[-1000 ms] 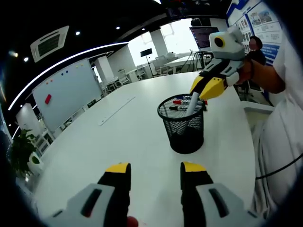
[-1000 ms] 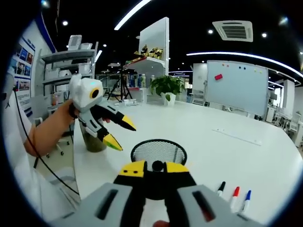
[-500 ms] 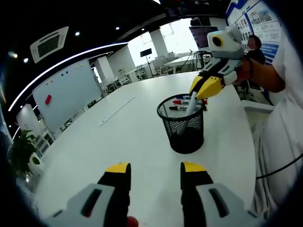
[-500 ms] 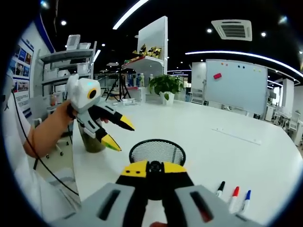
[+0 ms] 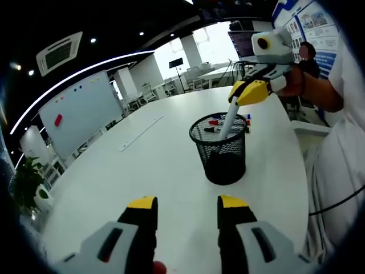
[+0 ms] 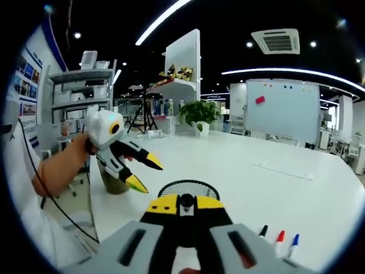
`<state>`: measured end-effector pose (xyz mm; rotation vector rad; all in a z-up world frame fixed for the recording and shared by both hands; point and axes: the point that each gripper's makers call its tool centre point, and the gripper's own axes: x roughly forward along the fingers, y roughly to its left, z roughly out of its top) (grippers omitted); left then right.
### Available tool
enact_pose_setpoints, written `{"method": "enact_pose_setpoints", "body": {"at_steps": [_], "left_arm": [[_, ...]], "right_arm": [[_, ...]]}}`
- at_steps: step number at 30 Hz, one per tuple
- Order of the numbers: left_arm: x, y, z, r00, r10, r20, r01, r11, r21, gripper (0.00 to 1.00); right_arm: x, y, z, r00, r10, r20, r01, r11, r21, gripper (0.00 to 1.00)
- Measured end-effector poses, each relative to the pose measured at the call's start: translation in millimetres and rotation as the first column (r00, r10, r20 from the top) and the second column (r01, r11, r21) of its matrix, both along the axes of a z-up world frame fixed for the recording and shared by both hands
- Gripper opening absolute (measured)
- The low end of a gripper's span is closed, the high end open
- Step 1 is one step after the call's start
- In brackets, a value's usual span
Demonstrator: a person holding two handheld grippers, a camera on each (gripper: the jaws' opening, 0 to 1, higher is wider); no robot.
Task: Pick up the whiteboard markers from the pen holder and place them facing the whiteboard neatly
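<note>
A black mesh pen holder (image 5: 223,153) stands on the white table (image 5: 142,165). Above it my right gripper (image 5: 244,95) is shut on a white marker (image 5: 227,119) whose lower end still dips inside the holder's rim. In the right gripper view the marker's dark end (image 6: 186,200) sits between the closed yellow-tipped jaws of the right gripper (image 6: 186,204), with the holder (image 6: 188,187) just beyond. My left gripper (image 5: 187,204) is open and holds nothing, short of the holder; it appears as the left gripper (image 6: 141,171) beside the holder. Three markers (image 6: 279,238) lie side by side on the table. The whiteboard (image 5: 80,111) stands far off.
A long white strip (image 5: 140,133) lies on the table toward the whiteboard. A dark green cup (image 6: 114,181) stands near the table edge behind the left gripper. A person's arm and white clothing (image 5: 342,142) are at the right. Shelves and a potted plant (image 6: 198,112) stand beyond the table.
My right gripper has risen, drawing the white marker further up out of the pen holder. The left gripper has stayed put and open.
</note>
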<state>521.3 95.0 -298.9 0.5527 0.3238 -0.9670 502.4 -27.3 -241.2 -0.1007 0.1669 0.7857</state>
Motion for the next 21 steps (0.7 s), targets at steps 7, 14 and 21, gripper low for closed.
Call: {"method": "enact_pose_setpoints", "body": {"at_steps": [7,14,21], "left_arm": [[-0.1,0.1,0.2,1.0,0.001,0.003,-0.001,1.0,0.0,0.44],[0.0,-0.1,-0.1,1.0,0.001,0.001,-0.001,1.0,0.001,0.44],[0.2,0.2,-0.1,1.0,0.002,0.001,-0.002,1.0,0.001,0.44]], "right_arm": [[-7.8,-6.4,20.8,0.995,-0.003,0.098,-0.001,0.999,0.04,0.07],[-8.1,-19.0,32.4,0.992,-0.039,0.12,0.025,0.993,0.116,0.07],[-8.3,-46.7,61.5,0.964,-0.132,0.232,0.077,0.97,0.232,0.07]]}}
